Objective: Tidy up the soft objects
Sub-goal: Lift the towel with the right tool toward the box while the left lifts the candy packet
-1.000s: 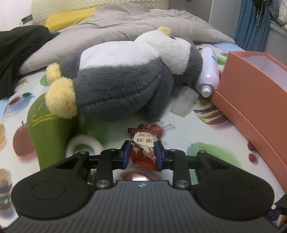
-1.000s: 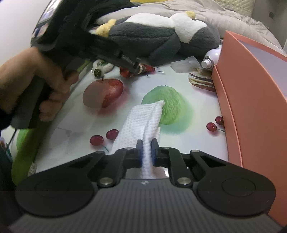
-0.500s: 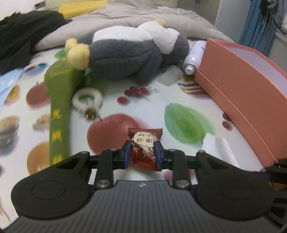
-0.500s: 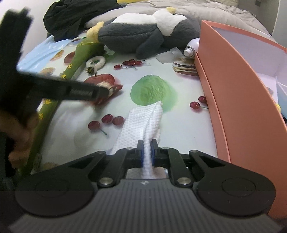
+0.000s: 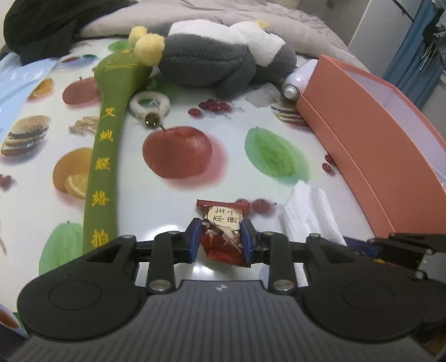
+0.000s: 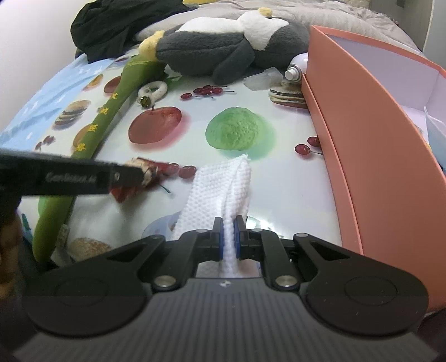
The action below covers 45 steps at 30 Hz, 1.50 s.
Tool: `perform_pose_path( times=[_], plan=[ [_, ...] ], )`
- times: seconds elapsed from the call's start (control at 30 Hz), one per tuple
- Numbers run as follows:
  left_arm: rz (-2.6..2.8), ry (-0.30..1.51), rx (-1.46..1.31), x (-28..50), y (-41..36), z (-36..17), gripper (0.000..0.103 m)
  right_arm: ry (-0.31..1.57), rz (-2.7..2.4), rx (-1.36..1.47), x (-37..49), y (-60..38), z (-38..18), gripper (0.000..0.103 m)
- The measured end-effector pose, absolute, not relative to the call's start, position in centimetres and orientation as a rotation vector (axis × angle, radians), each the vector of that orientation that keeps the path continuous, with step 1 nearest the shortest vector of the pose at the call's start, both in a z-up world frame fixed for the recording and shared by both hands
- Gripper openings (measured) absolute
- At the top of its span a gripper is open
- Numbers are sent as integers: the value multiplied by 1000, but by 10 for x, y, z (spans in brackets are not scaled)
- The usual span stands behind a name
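Note:
My left gripper is shut on a small red snack packet and holds it above the fruit-print table cover. It also shows in the right wrist view at the left, with the packet. My right gripper is shut on a white waffle-weave cloth, which hangs forward over the cover; the cloth shows in the left wrist view beside the orange box. A grey and white plush penguin lies at the back.
A long green fabric piece with yellow characters lies at the left. A white fluffy ring with a bead, a white spray bottle and a clear wrapper lie near the plush. Black clothing and a grey duvet lie behind.
My left gripper has pulled back from the plush toward the near edge with the packet, coming beside the cloth. My right gripper keeps hold of the cloth, shifted slightly.

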<state>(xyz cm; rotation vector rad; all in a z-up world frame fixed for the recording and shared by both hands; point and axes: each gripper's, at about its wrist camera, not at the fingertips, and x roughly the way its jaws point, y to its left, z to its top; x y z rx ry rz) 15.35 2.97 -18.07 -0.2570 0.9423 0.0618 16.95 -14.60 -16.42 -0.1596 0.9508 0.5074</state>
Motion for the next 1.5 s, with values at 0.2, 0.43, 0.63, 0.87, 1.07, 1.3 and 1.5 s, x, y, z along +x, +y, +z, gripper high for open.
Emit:
perform_pose_path(
  times=[0.2,0.43,0.63,0.87,1.07,1.3,1.5],
  plan=[
    [50,930,-257,151,32,-178,53,946,502,-151,165,-156,-159,12],
    [-8,960,-206,160,34,-181,55,942,482,-146,159,-167,-160,12],
    [-12,973,-133,165,27,-184,55,949,480,-121,157,-170,-163,12],
    [-23,990,-46,172,15,-191,55,949,481,-102,160,-170,-160,12],
    [1,987,-61,172,12,-193,43,948,476,-85,163,-171,-155,12],
    [31,967,-120,171,9,-177,41,931,483,-80,169,-175,-137,12],
    [33,925,-157,176,6,-142,41,883,481,-61,175,-181,-103,12]
  ],
)
